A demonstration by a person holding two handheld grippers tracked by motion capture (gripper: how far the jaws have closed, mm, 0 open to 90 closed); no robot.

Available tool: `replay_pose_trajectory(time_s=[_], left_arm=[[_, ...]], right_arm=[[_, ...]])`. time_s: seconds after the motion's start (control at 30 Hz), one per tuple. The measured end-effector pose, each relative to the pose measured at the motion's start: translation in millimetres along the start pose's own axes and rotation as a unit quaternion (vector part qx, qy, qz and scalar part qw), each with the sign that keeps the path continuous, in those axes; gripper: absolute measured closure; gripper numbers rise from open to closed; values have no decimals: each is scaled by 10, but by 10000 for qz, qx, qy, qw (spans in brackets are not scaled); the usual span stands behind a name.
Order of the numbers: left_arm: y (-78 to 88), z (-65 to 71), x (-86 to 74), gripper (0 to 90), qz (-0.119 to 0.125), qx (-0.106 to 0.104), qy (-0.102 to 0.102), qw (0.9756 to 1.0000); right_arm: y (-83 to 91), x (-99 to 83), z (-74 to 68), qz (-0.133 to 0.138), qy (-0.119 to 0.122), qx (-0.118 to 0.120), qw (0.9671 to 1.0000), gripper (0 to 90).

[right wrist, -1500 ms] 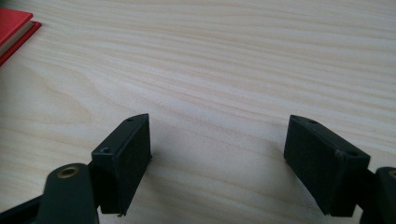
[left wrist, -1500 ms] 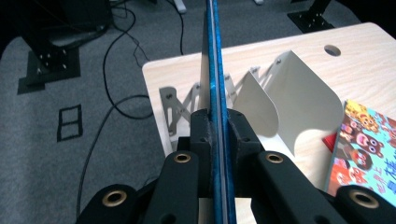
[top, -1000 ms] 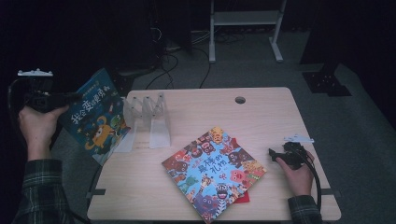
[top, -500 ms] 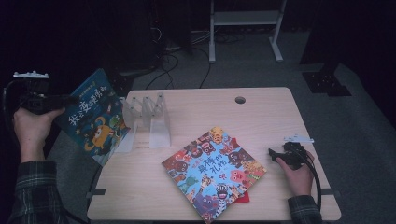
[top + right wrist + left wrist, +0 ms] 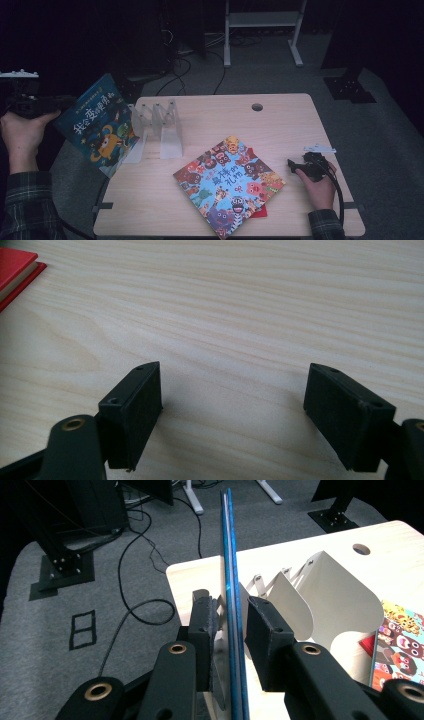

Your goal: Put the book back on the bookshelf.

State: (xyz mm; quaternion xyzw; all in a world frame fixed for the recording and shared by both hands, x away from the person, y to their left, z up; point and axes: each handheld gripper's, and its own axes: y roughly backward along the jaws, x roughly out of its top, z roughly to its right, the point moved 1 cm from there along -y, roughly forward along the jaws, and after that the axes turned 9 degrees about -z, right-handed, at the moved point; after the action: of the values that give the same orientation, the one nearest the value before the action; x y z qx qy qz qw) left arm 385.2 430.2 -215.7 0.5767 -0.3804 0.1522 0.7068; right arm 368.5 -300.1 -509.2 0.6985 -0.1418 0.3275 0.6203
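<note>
A blue picture book (image 5: 97, 125) stands tilted at the table's left edge, leaning by the white rack (image 5: 160, 127). My left gripper (image 5: 52, 102) reaches it from the left. In the left gripper view the blue picture book (image 5: 229, 540) rises edge-on between the jaws of my left gripper (image 5: 232, 612), which have just been opening, with a thin gap at the left pad (image 5: 202, 625). A colourful animal book (image 5: 227, 185) lies flat on a red book (image 5: 259, 212). My right gripper (image 5: 296, 165) rests on the table right of them, and my right gripper (image 5: 232, 390) is open, with bare wood between its jaws.
The white rack (image 5: 325, 590) has several upright dividers. The wooden table (image 5: 285, 130) has a round hole (image 5: 257, 107) near its far edge. A corner of the red book (image 5: 15, 265) lies at the upper left. Cables and stand feet lie on the grey floor beyond.
My left hand has shifted slightly to the left, away from the rack, while the blue book stays leaning where it was. The right hand has not moved.
</note>
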Motion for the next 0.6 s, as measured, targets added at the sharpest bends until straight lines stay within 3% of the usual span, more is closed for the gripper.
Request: replay_pose_trajectory(time_s=[0.33, 0.4, 0.53, 0.6], left_arm=[[192, 115, 99, 857, 98, 109, -164, 9998], [209, 182, 116, 900, -34, 8, -221, 9997], [183, 276, 120, 900, -202, -95, -333, 9992], [154, 400, 111, 899, -275, -171, -515, 9982]], right_arm=[[1, 0, -1, -5, -8, 3, 10000, 220], [0, 0, 0, -2, -1, 2, 10000, 220], [1, 0, 0, -3, -3, 1, 10000, 220], [0, 0, 0, -2, -2, 1, 10000, 220]])
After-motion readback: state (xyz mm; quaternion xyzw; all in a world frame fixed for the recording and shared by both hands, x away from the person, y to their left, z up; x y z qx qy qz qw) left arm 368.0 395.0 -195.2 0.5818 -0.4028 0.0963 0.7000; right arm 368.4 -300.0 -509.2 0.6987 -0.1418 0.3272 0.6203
